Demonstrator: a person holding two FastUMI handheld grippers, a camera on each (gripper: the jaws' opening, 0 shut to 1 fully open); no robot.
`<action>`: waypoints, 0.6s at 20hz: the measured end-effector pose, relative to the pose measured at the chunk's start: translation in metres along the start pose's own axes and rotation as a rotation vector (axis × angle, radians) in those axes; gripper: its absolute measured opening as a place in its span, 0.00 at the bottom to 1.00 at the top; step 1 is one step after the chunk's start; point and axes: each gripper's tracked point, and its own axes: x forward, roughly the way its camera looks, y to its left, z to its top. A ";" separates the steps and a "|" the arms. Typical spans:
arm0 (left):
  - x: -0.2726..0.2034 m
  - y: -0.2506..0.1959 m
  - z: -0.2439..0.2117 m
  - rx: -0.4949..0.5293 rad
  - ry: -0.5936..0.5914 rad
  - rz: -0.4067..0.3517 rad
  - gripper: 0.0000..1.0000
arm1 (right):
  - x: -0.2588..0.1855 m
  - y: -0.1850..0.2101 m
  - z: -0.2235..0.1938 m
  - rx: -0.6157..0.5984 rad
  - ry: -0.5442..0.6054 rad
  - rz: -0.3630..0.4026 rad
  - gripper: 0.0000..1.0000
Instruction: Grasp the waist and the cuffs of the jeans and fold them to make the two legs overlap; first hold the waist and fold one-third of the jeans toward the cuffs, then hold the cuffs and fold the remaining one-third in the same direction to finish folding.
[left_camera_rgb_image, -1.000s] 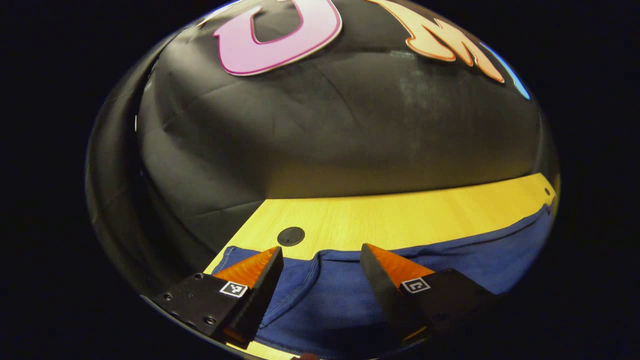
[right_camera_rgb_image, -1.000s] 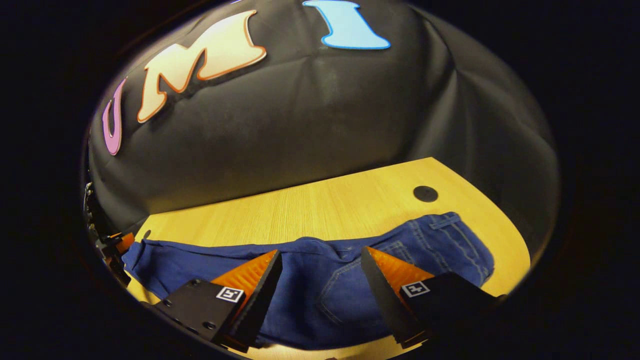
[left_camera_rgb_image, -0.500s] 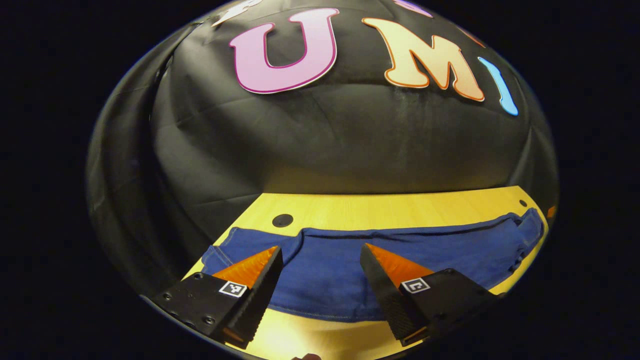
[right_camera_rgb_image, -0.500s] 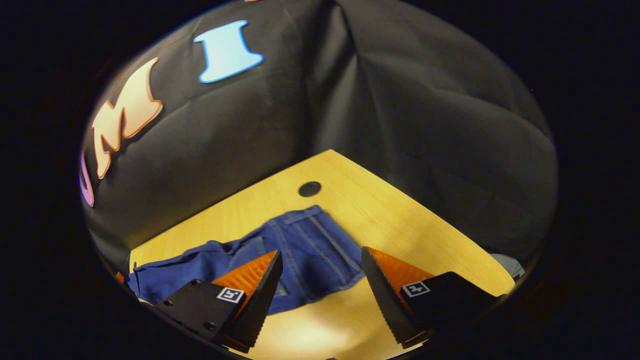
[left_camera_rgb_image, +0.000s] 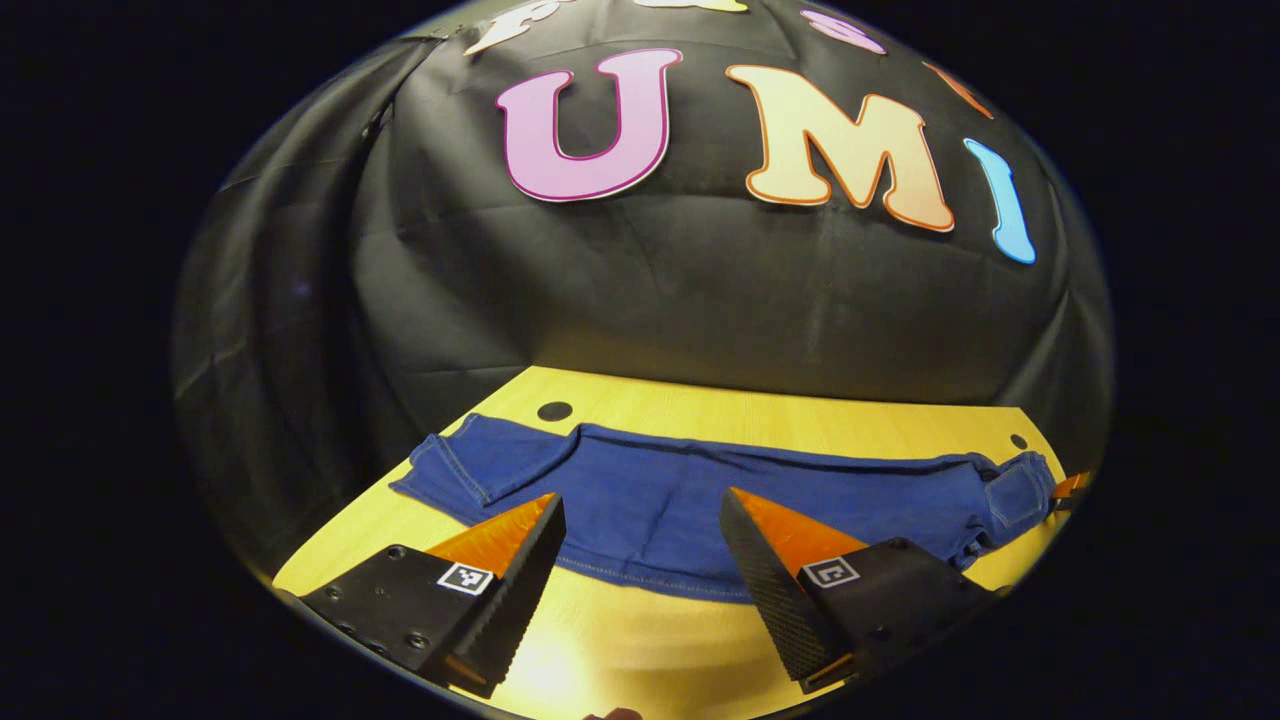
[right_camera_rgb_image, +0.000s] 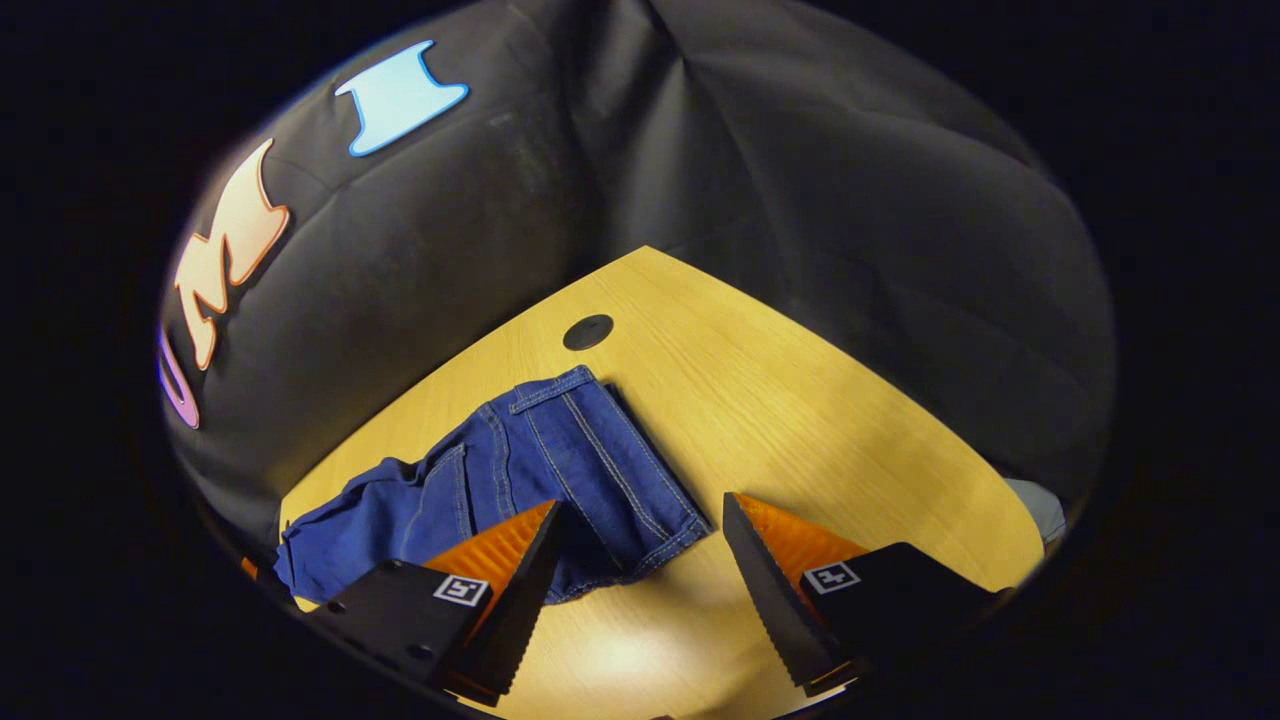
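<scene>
I've pulled both tongs back off the jeans; left tongs and right tongs hang released, empty. Jeans lie legs-overlapped along the worktop far edge, so waist fold comes next

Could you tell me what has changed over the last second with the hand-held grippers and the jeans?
Both hand-held grippers, left and right, drew back from over the jeans, so bare table now lies between their open fingers. The right one also turned toward the waist end. The jeans stayed flat, ungrasped.
</scene>
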 end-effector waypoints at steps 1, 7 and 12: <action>-0.005 -0.004 -0.004 0.001 0.000 0.014 0.96 | 0.001 -0.002 0.000 -0.006 -0.004 0.001 0.98; -0.032 -0.025 -0.011 -0.001 0.000 0.031 0.96 | 0.003 0.008 -0.006 -0.070 -0.039 0.006 0.85; -0.044 -0.031 -0.004 -0.001 -0.010 0.028 0.96 | 0.005 0.018 -0.009 0.018 -0.015 0.077 0.30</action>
